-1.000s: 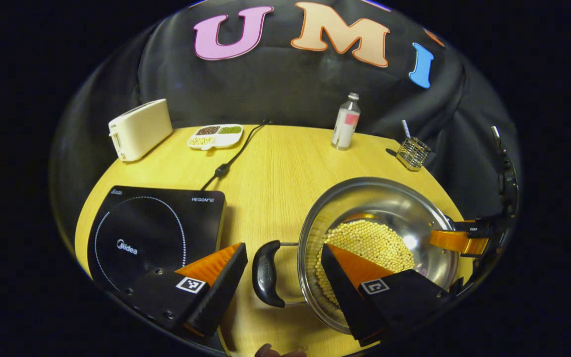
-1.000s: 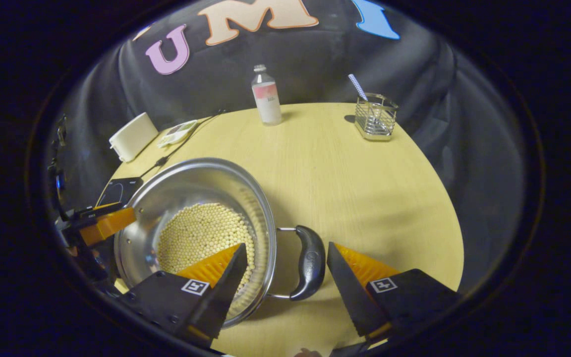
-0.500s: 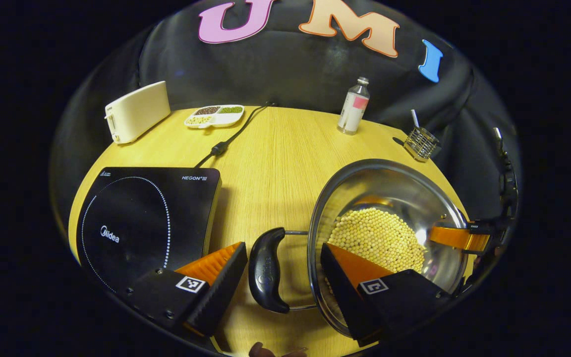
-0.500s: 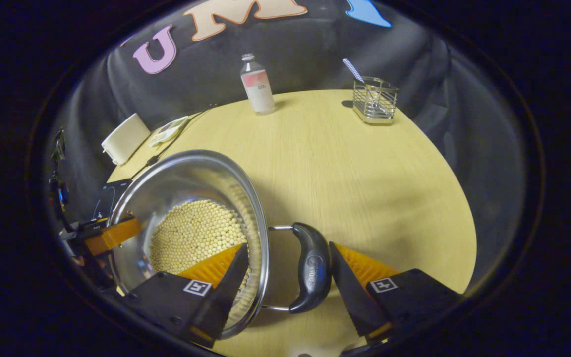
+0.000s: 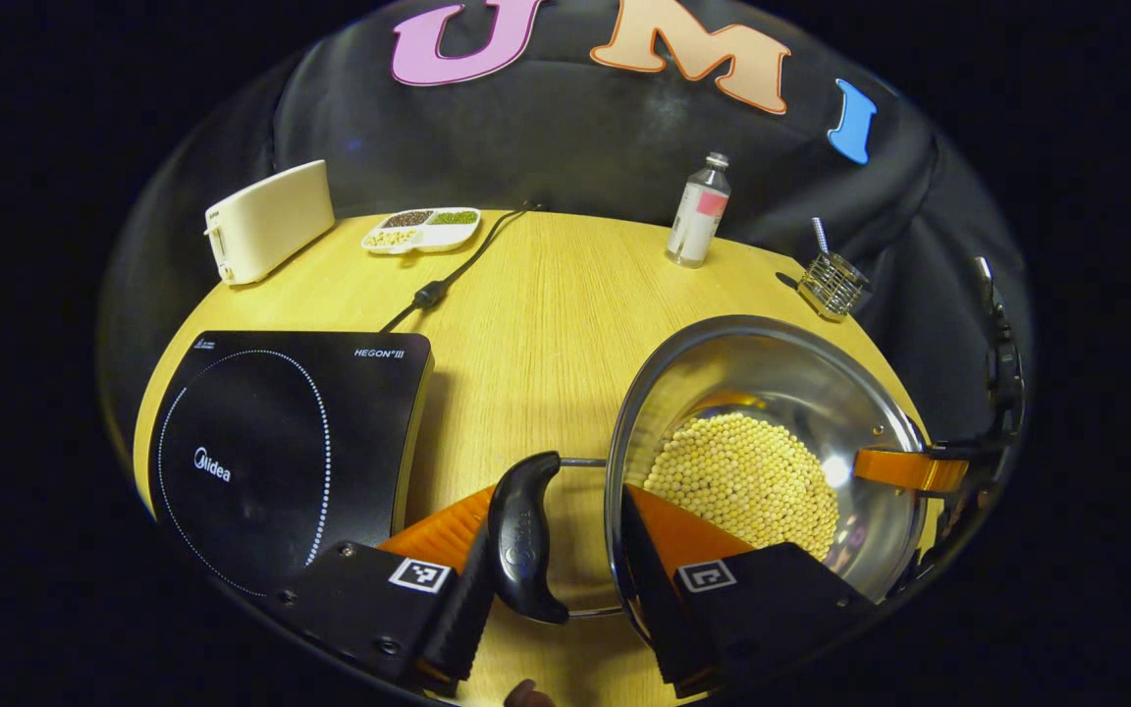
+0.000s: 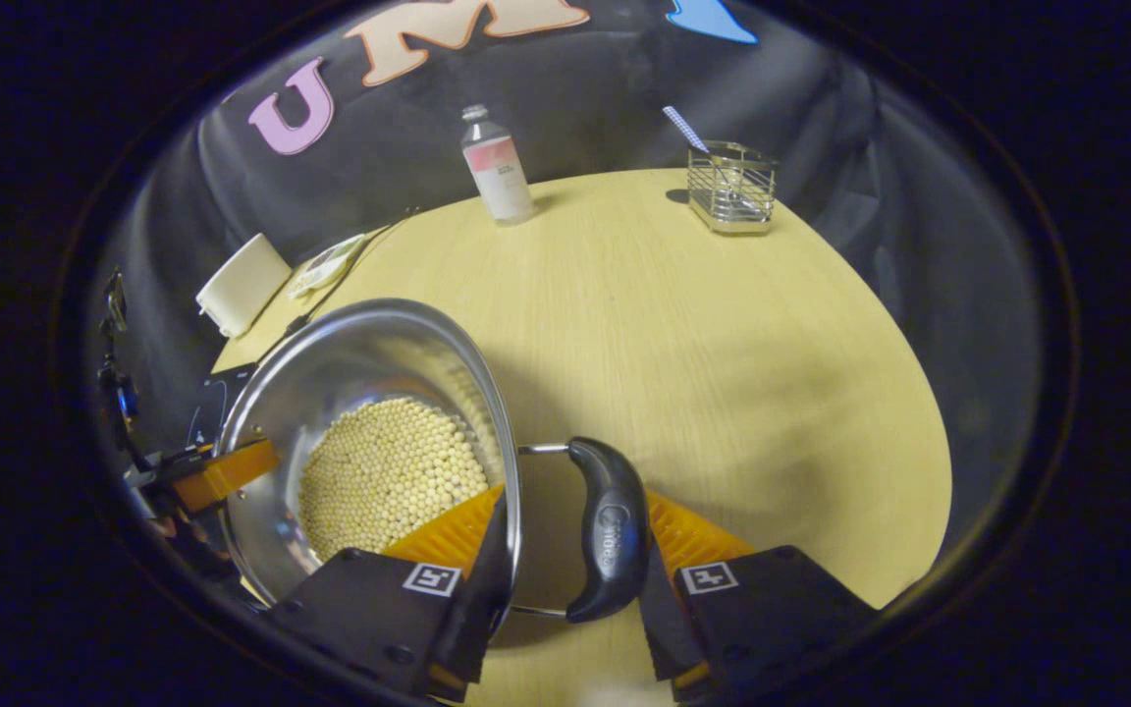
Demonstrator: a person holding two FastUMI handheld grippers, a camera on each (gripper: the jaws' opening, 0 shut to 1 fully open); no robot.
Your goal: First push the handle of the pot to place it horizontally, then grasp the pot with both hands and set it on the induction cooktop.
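A steel pot holding pale yellow beans sits right of the black induction cooktop, apart from it. Its black left handle lies level. My left gripper is shut on it, one finger outside the handle and the other inside the pot wall. In the right gripper view the pot is at the left. My right gripper is shut the same way on the black right handle. Each view shows the other gripper's orange finger across the pot's far rim.
On the round wooden table, a cream toaster, a divided dish and the cooktop's cable lie at the back left. A bottle and a wire holder stand at the back right.
Both grippers have slid forward over the pot handles and narrowed from wide open until their fingers clamp each handle and the pot wall.
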